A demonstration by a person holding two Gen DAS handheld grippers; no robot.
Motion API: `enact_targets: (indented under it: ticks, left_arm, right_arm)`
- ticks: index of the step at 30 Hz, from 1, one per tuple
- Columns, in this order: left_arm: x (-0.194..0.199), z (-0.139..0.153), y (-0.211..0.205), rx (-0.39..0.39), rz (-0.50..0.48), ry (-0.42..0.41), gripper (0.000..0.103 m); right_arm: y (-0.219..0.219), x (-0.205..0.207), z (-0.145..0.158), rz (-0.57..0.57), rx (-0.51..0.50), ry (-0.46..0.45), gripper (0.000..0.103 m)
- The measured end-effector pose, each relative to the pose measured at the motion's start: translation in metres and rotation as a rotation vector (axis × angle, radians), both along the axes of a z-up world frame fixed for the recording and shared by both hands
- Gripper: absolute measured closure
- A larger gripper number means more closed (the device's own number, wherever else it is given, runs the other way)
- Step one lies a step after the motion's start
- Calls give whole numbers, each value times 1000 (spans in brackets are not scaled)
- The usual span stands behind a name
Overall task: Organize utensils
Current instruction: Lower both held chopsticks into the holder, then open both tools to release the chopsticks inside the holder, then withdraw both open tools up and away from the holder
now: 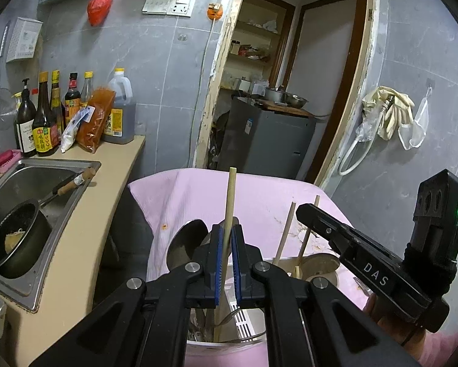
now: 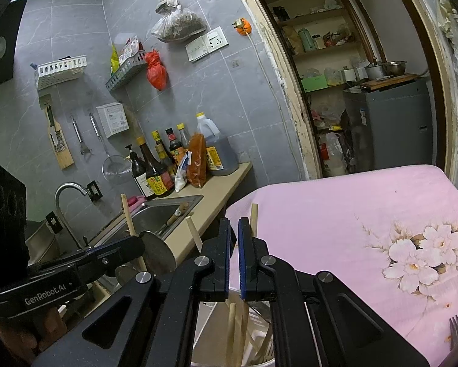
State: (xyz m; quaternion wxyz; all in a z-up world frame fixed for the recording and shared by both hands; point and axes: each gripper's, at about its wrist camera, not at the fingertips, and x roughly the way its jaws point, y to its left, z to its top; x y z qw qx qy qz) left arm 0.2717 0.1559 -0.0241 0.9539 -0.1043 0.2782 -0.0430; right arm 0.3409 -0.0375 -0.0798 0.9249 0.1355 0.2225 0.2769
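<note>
Chopstick (image 1: 229,214) stands between the blue pads of the left tool (image 1: 228,244), which is pinched narrow on it, and its lower end goes down into the utensil holder (image 1: 244,324) at 6 o'clock of the left wrist view. A metal spoon (image 1: 186,241) rises from the same holder at 9 o'clock of the pads, and two more chopsticks (image 1: 285,232) lean at 3 o'clock of them. The holder stands on the pink cloth of the bench (image 1: 259,195).

The right tool (image 2: 234,244) is almost fully closed. A thin stick passes just behind its pads, but I cannot tell if it is really gripped. A fork (image 2: 456,325) lies on the flowered cloth at 4 o'clock of the right wrist view, well apart from the holder.

In my judgement the chopstick is light, stiff and smooth, so it can slide or swing between the pads. A hold near its middle keeps it steady. The fork is flat and probably slippery; its handle is the better place to take it, but the handle is out of view.
</note>
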Motion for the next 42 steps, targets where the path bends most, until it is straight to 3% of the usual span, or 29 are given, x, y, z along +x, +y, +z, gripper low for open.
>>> enact_targets:
  ticks: [10,15,22,26,33,42]
  left_arm:
    - [1,1,0,-6,-1,2,97]
    - [1,3,1,-21,0,-6,97]
    - [0,8,3,-34,2,-24,95]
    - [-2,10,5,-46,8,-35,84]
    - [0,14,6,-50,15,-51,81]
    - [-2,22,7,-59,44,-94,58]
  right_arm:
    - [-5,0,1,-7,3,-9,97]
    - [-5,-4,10,-4,13,-27,79]
    - [-10,-5,19,-15,32,-43,78]
    - [-11,-5,25,-25,33,-55,77]
    - [-17,-4,34,-50,38,-71,65]
    - [-26,-8,46,-93,41,-100,50]
